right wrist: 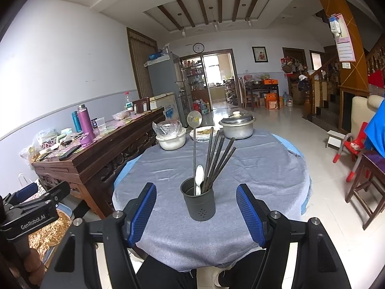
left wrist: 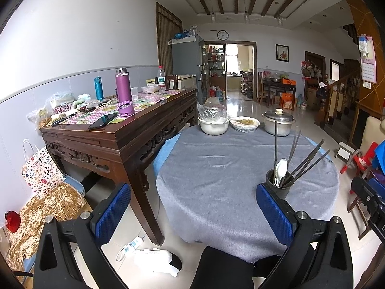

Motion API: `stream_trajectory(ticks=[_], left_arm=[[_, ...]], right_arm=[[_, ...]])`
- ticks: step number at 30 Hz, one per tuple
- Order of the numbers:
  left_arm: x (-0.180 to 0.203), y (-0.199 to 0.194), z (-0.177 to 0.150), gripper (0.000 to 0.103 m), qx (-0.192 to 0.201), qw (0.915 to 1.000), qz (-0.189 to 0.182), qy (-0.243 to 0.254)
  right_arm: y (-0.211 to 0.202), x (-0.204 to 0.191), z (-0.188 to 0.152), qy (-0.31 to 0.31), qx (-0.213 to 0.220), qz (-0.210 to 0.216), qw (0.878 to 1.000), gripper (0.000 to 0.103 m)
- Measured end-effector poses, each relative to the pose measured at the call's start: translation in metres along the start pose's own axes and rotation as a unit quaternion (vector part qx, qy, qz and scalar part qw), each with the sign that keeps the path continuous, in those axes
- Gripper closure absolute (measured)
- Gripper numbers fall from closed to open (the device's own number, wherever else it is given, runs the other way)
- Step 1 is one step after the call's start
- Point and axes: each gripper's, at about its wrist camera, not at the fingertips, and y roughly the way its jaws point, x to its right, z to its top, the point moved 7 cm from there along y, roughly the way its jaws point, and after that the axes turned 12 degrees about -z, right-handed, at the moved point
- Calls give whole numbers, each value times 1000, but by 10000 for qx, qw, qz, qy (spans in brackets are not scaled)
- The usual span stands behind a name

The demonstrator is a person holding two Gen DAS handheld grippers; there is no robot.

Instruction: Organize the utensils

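A dark grey utensil cup [right wrist: 201,203] stands near the front of the round table with a grey cloth [right wrist: 252,168]. It holds several dark chopsticks [right wrist: 219,156], a white spoon [right wrist: 199,178] and a long metal skimmer [right wrist: 194,120]. My right gripper [right wrist: 196,210] is open and empty, just in front of the cup. My left gripper [left wrist: 190,212] is open and empty; the cup [left wrist: 279,185] is just beyond its right finger.
A white bowl under plastic [right wrist: 171,137], a plate of food [right wrist: 204,133] and a lidded metal pot [right wrist: 238,126] stand at the table's far edge. A cluttered wooden sideboard [left wrist: 125,130] stands left of it. Chairs [right wrist: 368,175] are to the right.
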Motion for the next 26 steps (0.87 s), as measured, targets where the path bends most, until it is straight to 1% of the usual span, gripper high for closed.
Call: stream_trajectory(ticks=[8,12,14,19,23,26], left_arm=[[4,-1,-3,0,-28,9999,-81,57],[6,-1,-2,0,-19,9999,-101,67],[8,1,-2,0,-29,9999,-100,81],[13,8,2,0,-83,9998,-139,62],[25,20,7,0,-82,9994,-307,99],[38,44,9,0,-311,9966,-755,122]], right_arm=[[-3,3,2,45,3,-90,9999,30],[-2,-3,3,-8,-28,-72,10000,30],[0,-7,4,-27,-36,-71,10000,30],[6,-3,6,19,-106,-95,9999,30],[15,12,7,65,-174,-213,9996,31],[38,35,5,292,-421,-397,9979,30]])
